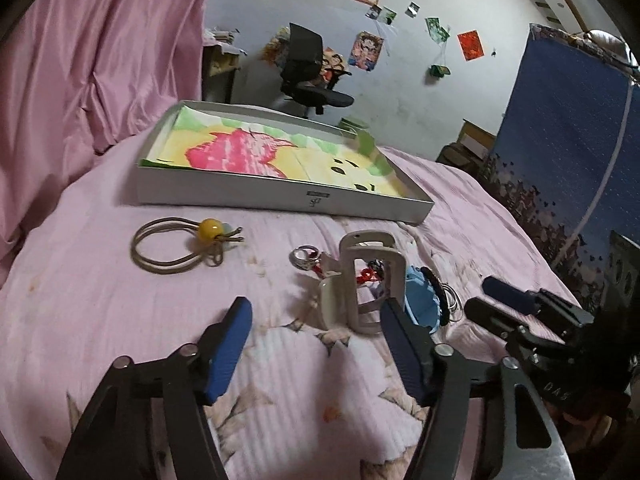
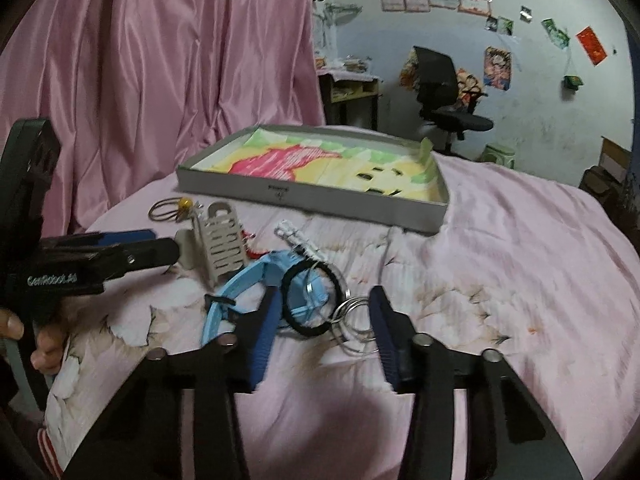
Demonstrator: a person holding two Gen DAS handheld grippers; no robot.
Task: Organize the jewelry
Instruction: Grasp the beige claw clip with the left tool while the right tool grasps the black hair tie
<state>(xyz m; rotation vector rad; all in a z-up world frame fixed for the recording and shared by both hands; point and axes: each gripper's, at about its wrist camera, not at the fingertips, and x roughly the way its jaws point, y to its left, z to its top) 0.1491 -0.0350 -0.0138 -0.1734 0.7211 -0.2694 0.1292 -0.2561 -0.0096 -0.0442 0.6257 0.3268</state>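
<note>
Jewelry and hair pieces lie on a pink bedspread [image 1: 120, 320]. My left gripper [image 1: 318, 322] is open just short of a beige claw clip [image 1: 360, 280], with nothing between its fingers. A silver ring [image 1: 306, 258] lies by the clip, and a cord hair tie with a yellow bead [image 1: 188, 248] is further left. My right gripper [image 2: 324, 320] is open, low over a black hair tie [image 2: 312, 300], a blue clip [image 2: 248, 284] and thin silver rings [image 2: 352, 316]. A white hairpin [image 2: 296, 238] lies beyond them. The grey tray [image 2: 320, 200], lined with coloured paper, sits behind.
A pink curtain [image 2: 160, 80] hangs at the left of the bed. A black office chair [image 2: 444, 96] and a small desk [image 2: 352, 92] stand by the poster-covered wall. A blue patterned cloth [image 1: 568, 140] hangs on the right. A hand [image 2: 24, 328] holds the left gripper [image 2: 160, 242].
</note>
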